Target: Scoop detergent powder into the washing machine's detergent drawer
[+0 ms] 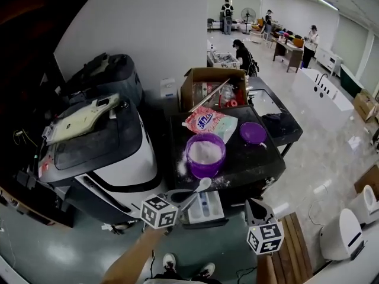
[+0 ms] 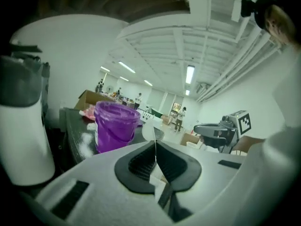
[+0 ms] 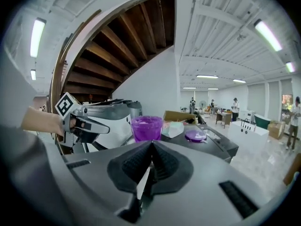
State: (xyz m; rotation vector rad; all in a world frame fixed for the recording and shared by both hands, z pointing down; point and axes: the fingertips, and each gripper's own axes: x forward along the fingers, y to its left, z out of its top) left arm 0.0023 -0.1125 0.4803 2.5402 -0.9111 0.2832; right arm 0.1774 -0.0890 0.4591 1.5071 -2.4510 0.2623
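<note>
Although the pink-and-white detergent bag (image 1: 210, 123) carries blue lettering, it is too small to read; the only other markings are the black-and-white square markers on each gripper's cube. The white scoop (image 1: 202, 185) is a thin plastic spoon. Its bowl lies at the near edge of the black table (image 1: 249, 158), between the purple bucket (image 1: 204, 169) of white detergent powder (image 1: 205, 151) and the open detergent drawer (image 1: 192, 215) of the washing machine (image 1: 118, 158). The left gripper (image 1: 185, 197) has its jaws pressed on the scoop's handle, which shows edge-on between them in the left gripper view. The right gripper (image 1: 253, 205) hangs just right of the drawer, its jaws closed together with nothing between. Spilled powder dusts the table beside the bucket.
</note>
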